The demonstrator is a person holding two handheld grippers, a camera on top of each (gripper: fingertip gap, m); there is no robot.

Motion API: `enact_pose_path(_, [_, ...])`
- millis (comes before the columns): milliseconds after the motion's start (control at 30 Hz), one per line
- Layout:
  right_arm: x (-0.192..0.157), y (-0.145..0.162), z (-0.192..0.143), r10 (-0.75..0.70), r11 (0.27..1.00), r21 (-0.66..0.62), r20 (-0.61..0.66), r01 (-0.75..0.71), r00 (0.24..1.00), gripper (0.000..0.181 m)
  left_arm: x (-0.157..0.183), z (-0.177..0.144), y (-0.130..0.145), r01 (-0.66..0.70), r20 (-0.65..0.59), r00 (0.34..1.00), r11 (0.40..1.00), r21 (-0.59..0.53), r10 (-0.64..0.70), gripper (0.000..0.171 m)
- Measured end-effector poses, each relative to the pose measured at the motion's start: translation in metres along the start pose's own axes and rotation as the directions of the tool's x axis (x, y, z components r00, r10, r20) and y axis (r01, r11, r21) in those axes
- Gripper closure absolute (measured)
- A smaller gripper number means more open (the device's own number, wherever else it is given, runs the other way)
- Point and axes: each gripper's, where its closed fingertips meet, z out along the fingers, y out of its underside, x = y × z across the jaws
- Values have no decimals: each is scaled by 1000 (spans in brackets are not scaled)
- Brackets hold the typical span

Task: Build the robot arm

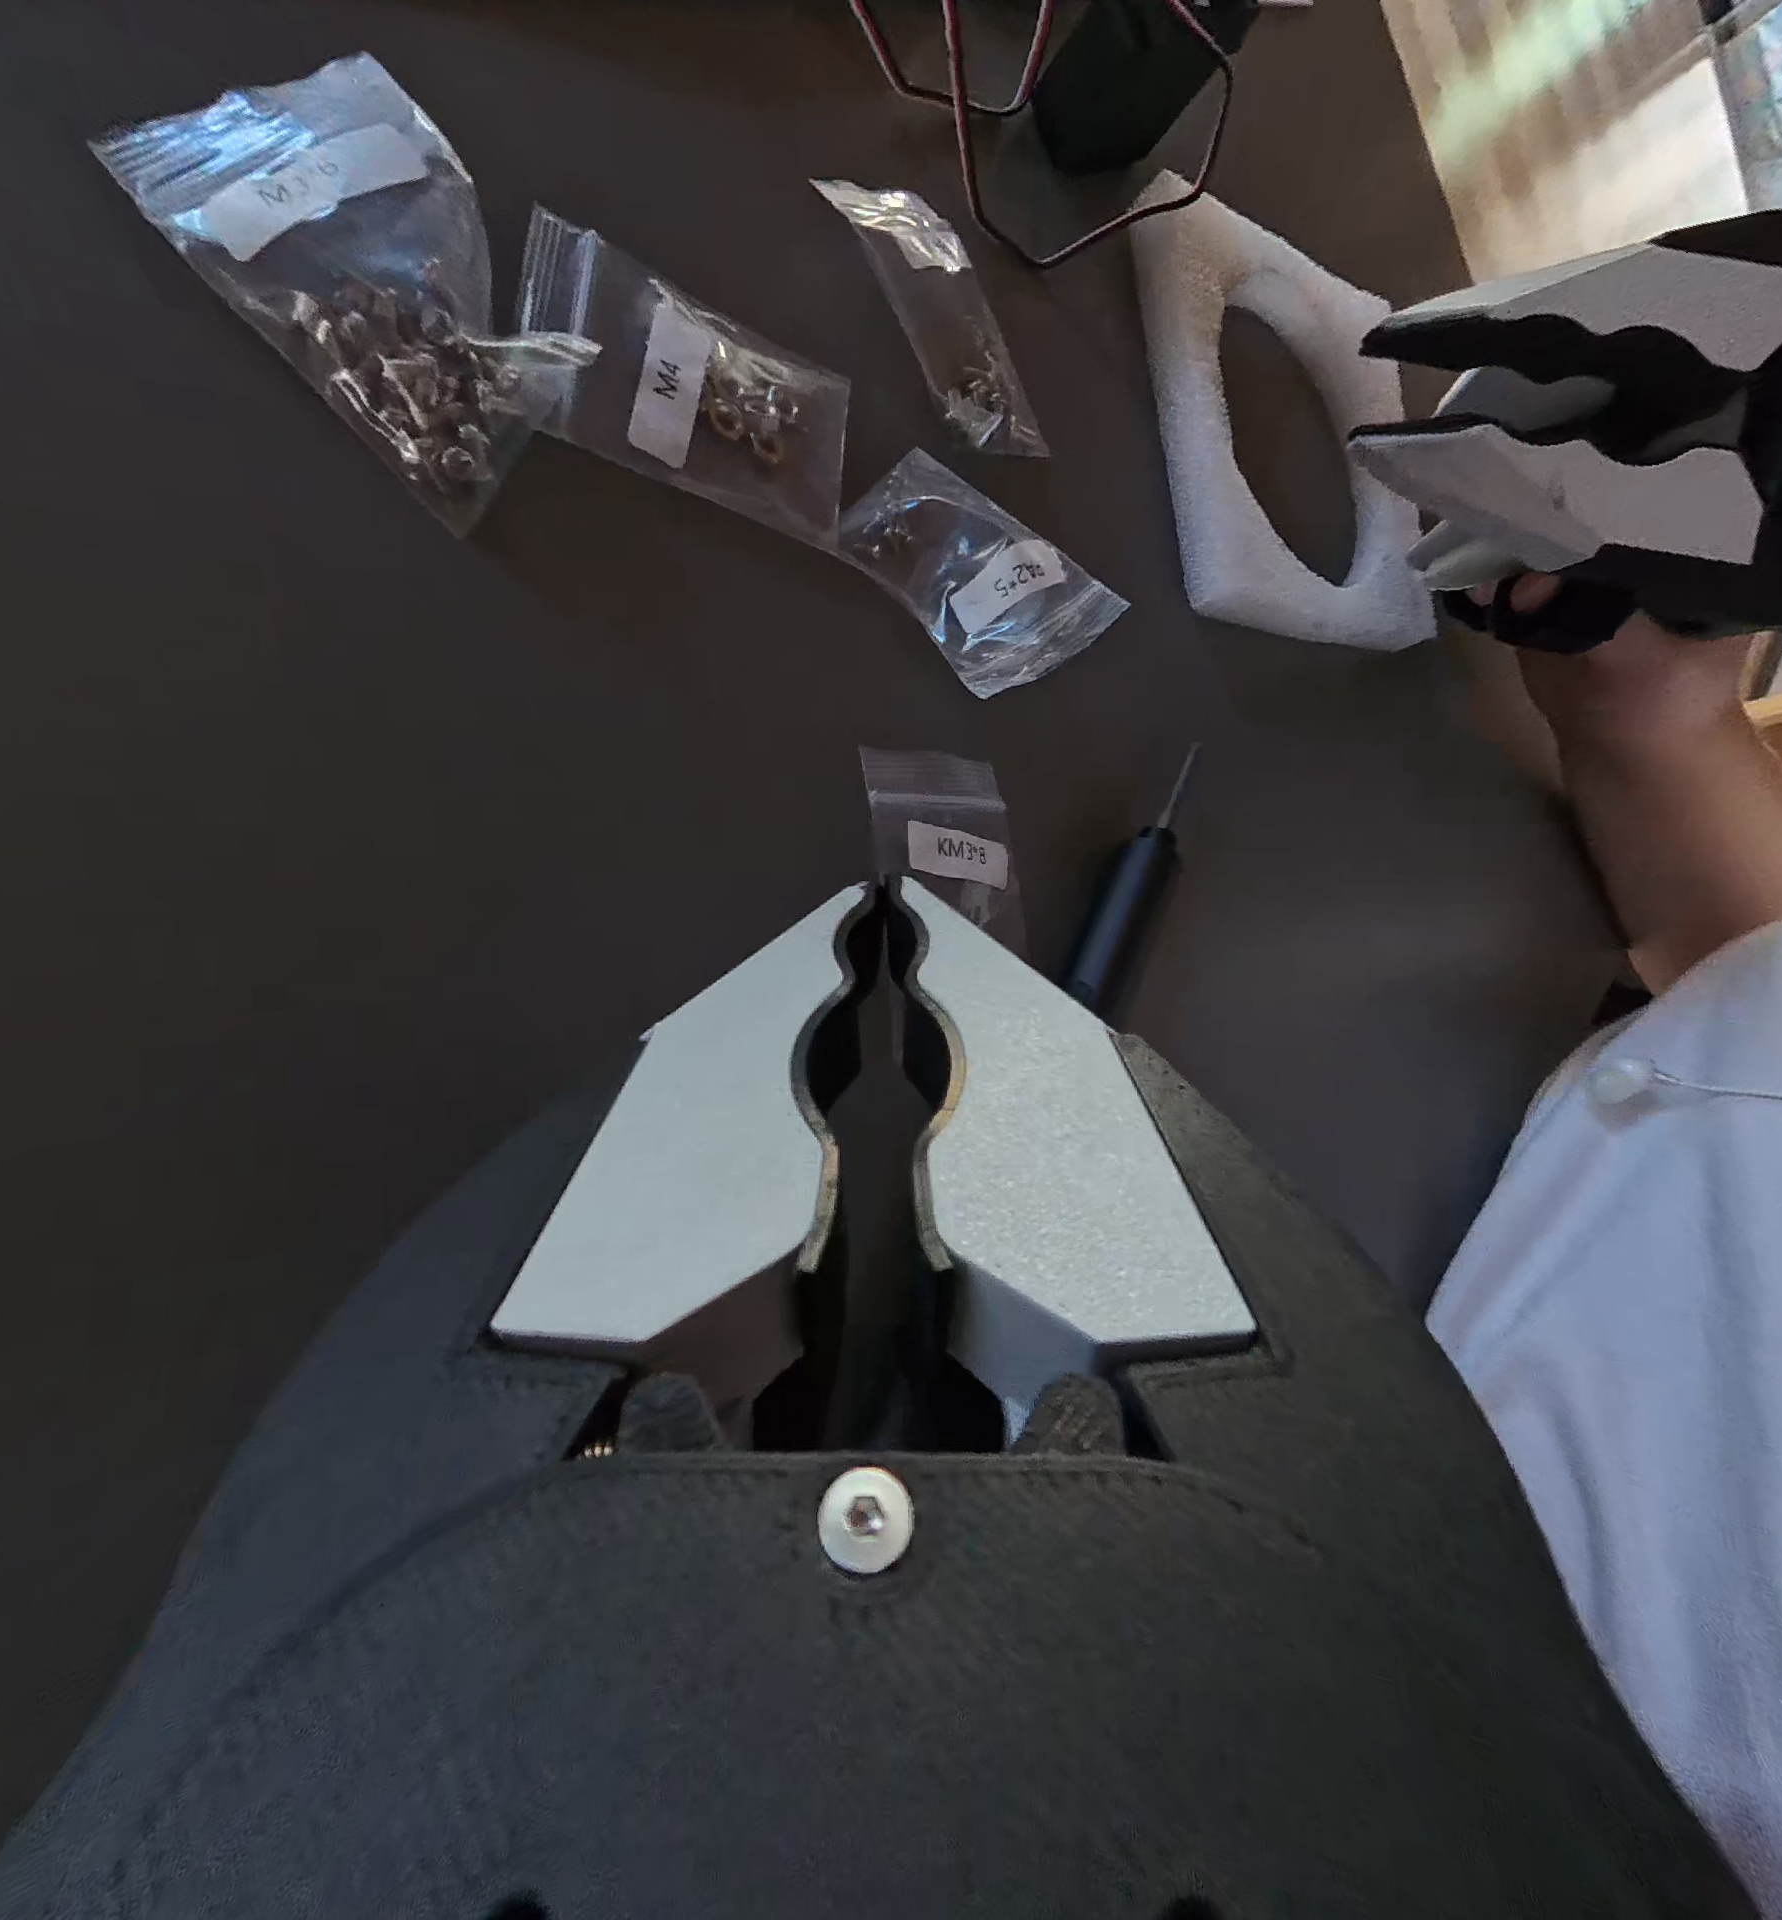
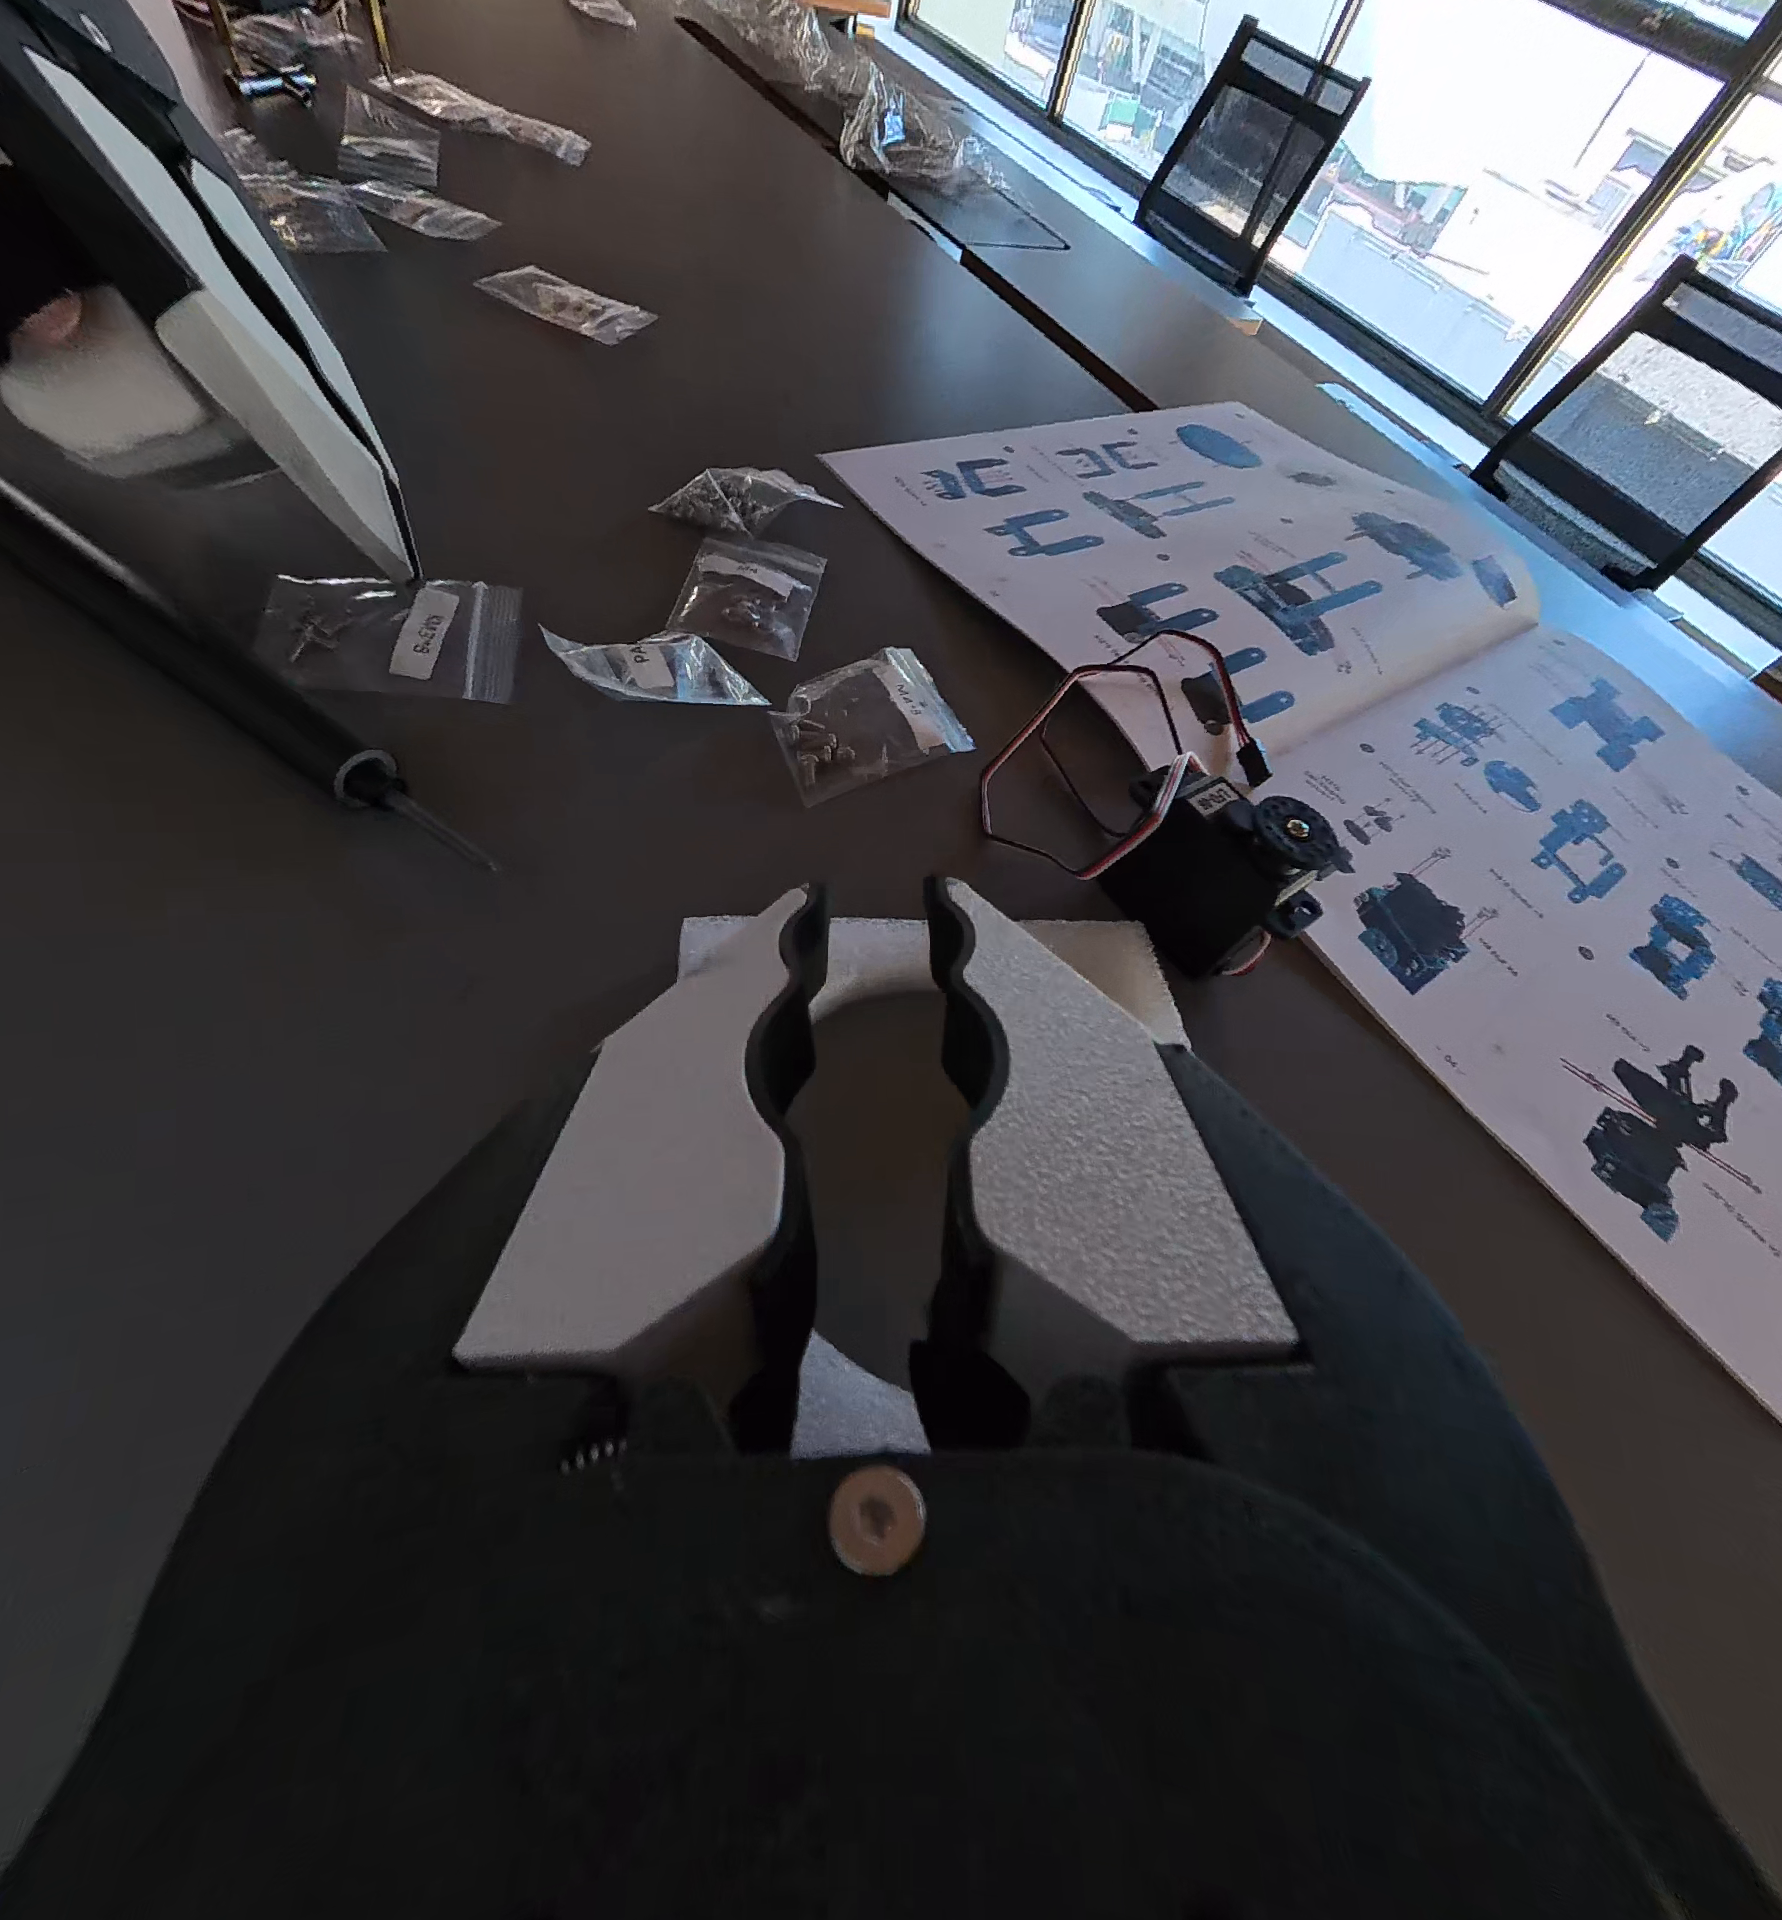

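My left gripper (image 1: 885, 885) is shut, its tips pinched on the edge of a small clear zip bag (image 1: 944, 831) with a white label that lies on the dark table (image 1: 243, 831). In the right wrist view the same gripper (image 2: 404, 569) comes down onto that bag (image 2: 399, 639). My right gripper (image 2: 874, 904) is open and empty, hovering over a white foam piece (image 2: 1115, 956) with an oval hole. It also shows in the left wrist view (image 1: 1370, 390) above the foam piece (image 1: 1209, 416).
A black screwdriver (image 1: 1115, 904) lies just right of the held bag. Several clear bags of screws and nuts (image 1: 388, 353) lie beyond. A black servo with wires (image 2: 1209, 883) sits on an open instruction booklet (image 2: 1386, 623). A person's arm (image 1: 1645, 831) is at right. Some 15 centimetres of space lies between my two pairs of fingers. The foam piece (image 1: 1209, 416) sits 4 centimetres or so from the ends of my right fingers.
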Motion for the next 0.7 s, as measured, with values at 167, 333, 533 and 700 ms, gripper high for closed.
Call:
enact_pose_path(167, [1,0,0,16,1000,5,5,-16,1000,162,2,-3,-3,8,-36,999,1000,24,-7,171])
enact_pose_path(333, [3,2,0,19,1000,-3,1,-19,1000,162,13,-4,-11,-44,-48,998,997,62,47,171])
enact_pose_path(533, [2,3,1,24,1000,-4,10,-24,1000,162,7,-11,-16,-97,43,995,992,81,93,171])
enact_pose_path(700, [0,3,0,9,1000,-7,10,-8,1000,162,-6,-19,-12,-51,81,996,993,109,42,171])
